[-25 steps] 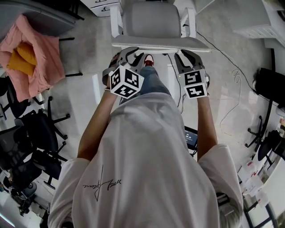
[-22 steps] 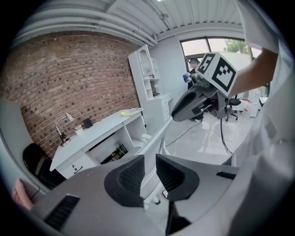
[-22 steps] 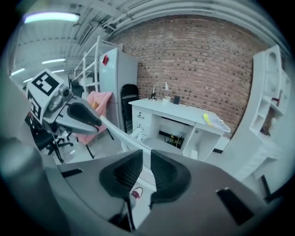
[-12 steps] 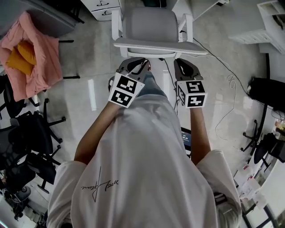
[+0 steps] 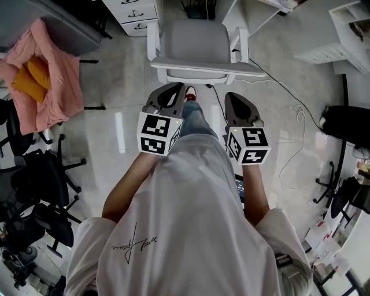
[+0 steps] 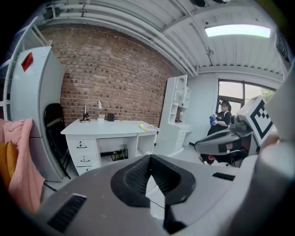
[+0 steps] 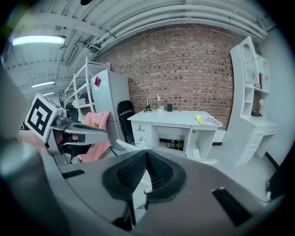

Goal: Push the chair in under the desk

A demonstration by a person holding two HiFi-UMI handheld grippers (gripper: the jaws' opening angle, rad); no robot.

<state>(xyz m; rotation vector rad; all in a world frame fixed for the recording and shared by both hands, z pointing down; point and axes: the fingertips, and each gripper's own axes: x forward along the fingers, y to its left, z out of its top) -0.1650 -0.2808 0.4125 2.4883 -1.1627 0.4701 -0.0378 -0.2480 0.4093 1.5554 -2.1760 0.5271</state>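
The grey-seated white chair (image 5: 193, 40) stands in front of me in the head view, its backrest edge (image 5: 208, 65) toward me. Beyond it are the drawers (image 5: 136, 11) of the white desk (image 6: 108, 129), which also shows in the right gripper view (image 7: 177, 119). My left gripper (image 5: 176, 87) and right gripper (image 5: 231, 97) hover a short way back from the backrest, apart from it. Both have just been closing and are now shut, left (image 6: 149, 156) and right (image 7: 146, 151), with nothing between the pads.
A pink cloth with an orange bundle (image 5: 43, 75) lies over a seat at the left, with black office chairs (image 5: 40, 179) below it. A cable (image 5: 295, 98) trails over the floor at the right, near white shelving (image 5: 335, 34). A person (image 6: 223, 120) sits far off.
Both grippers have drawn back from the chair's backrest and risen. Their jaws, open at the backrest a second ago, have closed empty.
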